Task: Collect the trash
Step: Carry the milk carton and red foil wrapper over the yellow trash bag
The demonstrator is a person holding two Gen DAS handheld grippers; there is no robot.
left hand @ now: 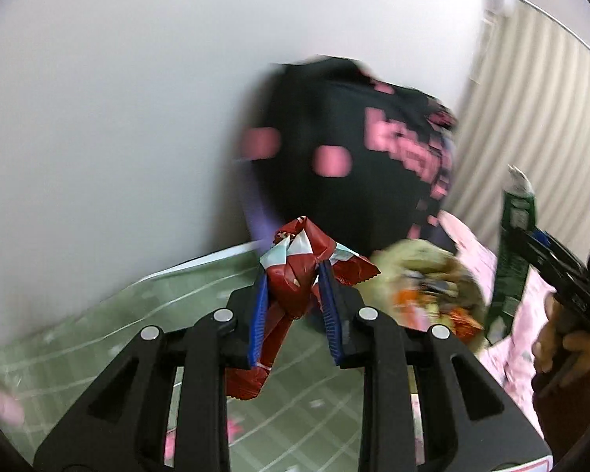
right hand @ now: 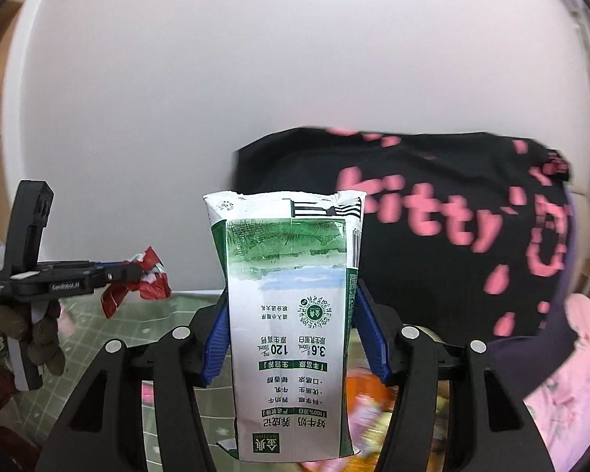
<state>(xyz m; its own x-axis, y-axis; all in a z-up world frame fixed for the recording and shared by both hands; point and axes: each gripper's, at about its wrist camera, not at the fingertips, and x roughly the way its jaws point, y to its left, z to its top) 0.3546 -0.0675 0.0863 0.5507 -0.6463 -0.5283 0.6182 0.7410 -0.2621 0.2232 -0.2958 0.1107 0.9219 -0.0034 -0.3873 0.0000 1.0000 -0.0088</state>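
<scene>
left gripper clamps red wrapper; right gripper milk carton.

Ahead of my fingers the black bag with pink lettering blocks the way against the white wall, open air lies above it and to its left over the green counter, and my other fingers hover well left.
</scene>
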